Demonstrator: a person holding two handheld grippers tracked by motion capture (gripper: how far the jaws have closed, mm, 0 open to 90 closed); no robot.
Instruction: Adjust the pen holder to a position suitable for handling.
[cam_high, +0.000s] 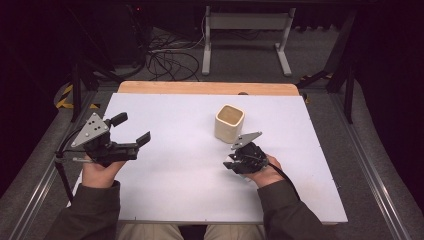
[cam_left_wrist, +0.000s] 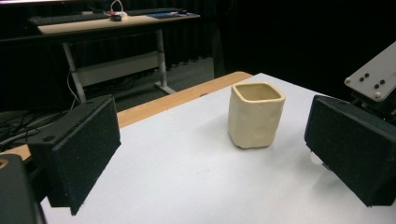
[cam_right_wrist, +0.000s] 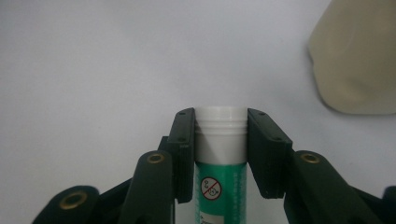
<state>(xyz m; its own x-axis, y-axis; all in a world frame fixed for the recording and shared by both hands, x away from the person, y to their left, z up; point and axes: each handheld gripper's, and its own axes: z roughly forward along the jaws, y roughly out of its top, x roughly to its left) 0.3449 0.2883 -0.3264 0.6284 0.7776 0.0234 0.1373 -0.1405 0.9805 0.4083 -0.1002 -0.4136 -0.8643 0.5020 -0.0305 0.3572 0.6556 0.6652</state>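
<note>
Right tool (cam_right_wrist: 220, 154) is clamped on a green tube with a white cap (cam_right_wrist: 220, 122); both pads press the cap's sides, cap end pointing away from the hand, low over the white counter (cam_high: 175, 180). The cream cup (cam_high: 229, 122) stands upright, empty as far as its mouth shows, at about 11 o'clock from the right tool and near it, not touching. Left tool (cam_high: 131, 129) hangs released at the counter's 9 o'clock side, jaws wide, nothing between them. Judgement: pickup is done; the tube probably goes into the cup, and that transfer and release remain. Whether the tube is clear of the counter cannot be confirmed.
</note>
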